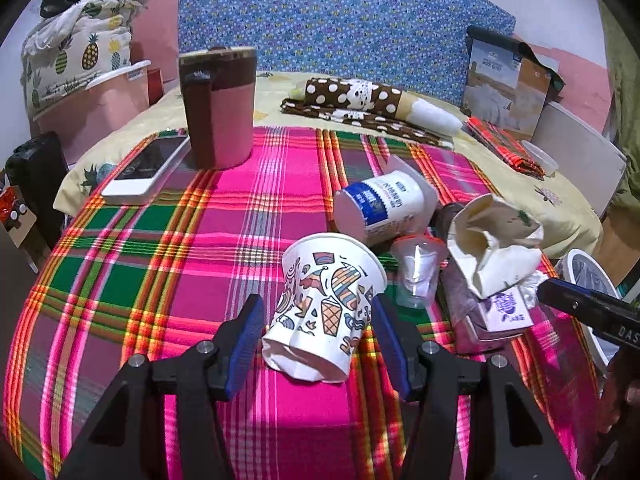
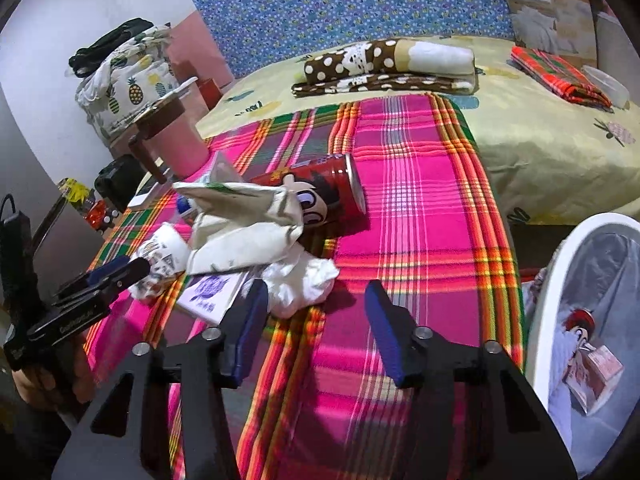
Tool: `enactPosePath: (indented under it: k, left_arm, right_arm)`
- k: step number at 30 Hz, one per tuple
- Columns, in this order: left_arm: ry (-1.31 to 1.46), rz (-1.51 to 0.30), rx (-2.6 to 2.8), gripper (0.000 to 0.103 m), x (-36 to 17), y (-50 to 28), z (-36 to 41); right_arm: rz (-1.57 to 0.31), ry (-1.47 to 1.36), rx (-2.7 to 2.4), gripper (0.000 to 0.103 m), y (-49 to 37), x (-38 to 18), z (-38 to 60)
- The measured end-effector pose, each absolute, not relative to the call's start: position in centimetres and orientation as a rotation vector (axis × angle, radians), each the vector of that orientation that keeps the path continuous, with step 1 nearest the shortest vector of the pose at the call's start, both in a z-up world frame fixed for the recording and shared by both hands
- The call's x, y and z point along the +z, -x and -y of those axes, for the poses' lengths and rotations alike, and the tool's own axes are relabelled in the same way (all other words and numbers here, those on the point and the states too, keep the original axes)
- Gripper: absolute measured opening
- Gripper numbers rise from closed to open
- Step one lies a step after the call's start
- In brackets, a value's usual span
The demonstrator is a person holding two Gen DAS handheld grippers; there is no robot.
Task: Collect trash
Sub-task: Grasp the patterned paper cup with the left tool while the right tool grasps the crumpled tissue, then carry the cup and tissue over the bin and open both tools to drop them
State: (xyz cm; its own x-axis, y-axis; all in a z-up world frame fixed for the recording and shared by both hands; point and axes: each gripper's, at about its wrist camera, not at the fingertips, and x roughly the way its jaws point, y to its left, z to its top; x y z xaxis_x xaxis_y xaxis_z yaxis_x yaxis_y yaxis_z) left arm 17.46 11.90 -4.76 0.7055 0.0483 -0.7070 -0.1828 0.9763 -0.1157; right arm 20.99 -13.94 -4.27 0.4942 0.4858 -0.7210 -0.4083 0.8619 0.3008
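On the pink plaid cloth (image 1: 160, 280) the trash lies heaped beside the white lined bin (image 2: 560, 264). My left gripper (image 1: 316, 332) stands open around the crushed patterned paper cup (image 1: 324, 304) — I'd close gently, mid-body. My right gripper (image 2: 316, 312) is open, empty, nearing the crumpled white tissue (image 2: 300, 284).

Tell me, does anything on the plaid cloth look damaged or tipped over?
Yes. The printed cup between the left claw's fingers is dented and lies tipped. Behind it, the white tub and red can lie on their sides.
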Motion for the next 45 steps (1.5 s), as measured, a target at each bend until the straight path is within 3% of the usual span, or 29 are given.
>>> enactPosePath:
  k: [2,4,8,20,45]
  left_arm:
    - [0.186,-0.793,0.122,0.058,-5.2,-17.8,-11.9]
    - [0.19,-0.81,0.117,0.057,-5.6,-18.0,-11.9]
    - [0.197,-0.828,0.102,0.057,-5.9,-18.2,-11.8]
    - [0.188,-0.809,0.106,0.044,-5.2,-16.7,-10.6]
    - [0.2,-0.772,0.017,0.043,-3.0,-10.4,-5.5]
  right_arm:
    - [-0.91,-0.102,0.543,0.038,-21.4,-4.4,14.0]
    - [-0.912,-0.107,0.548,0.023,-21.6,-4.6,14.0]
    - [-0.91,-0.116,0.561,0.011,-21.5,-4.6,14.1]
    - [-0.889,-0.118,0.554,0.009,-20.2,-3.9,15.3]
    - [-0.834,-0.156,0.534,0.009,-15.1,-2.1,18.4]
